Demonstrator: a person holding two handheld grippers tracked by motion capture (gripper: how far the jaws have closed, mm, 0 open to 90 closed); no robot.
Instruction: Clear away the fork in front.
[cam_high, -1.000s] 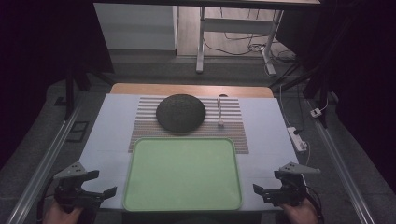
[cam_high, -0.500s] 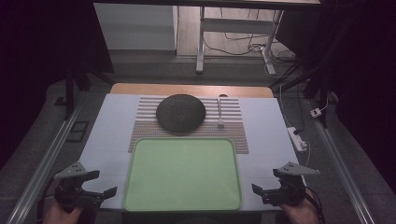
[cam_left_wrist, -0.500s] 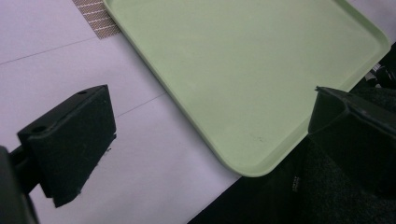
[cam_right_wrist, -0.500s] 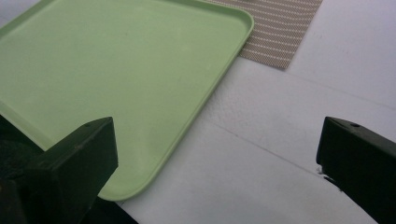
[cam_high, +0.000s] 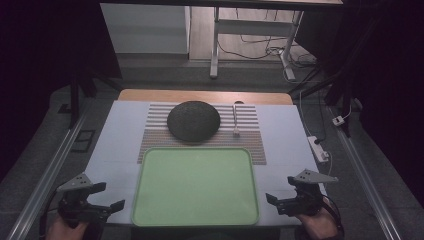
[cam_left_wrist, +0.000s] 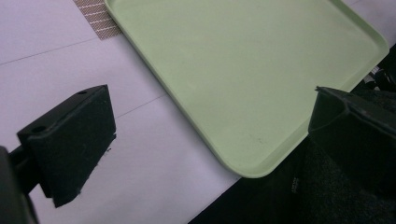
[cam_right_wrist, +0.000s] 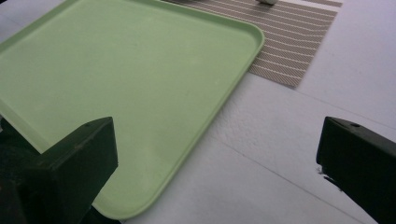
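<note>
Almost nothing moved across the last second: left gripper (cam_high: 100, 200) and right gripper (cam_high: 282, 197) parked as before at the near corners of the desk (cam_high: 120, 130), the right one nudged only a shade. Both with jaws spread wide and empty, nothing between the pads in either gripper view. Flanking the green tray (cam_high: 195, 185), which sits bare at the near edge of the desk, its far rim overlapping the striped placemat (cam_high: 150, 145). Left gripper just beside the tray's near-left corner, right gripper just beside its near-right corner, neither touching the rim. Farther back, toward the far edge, a dark round lid-like dome (cam_high: 193, 120) resting on the mat, with a slim pale utensil (cam_high: 235, 120) lying beside it on the right. Judged from the stillness and the mirrored stance: a ready pose, no grasp begun, probably about to close on the tray's two sides or reach past it for the dome.
</note>
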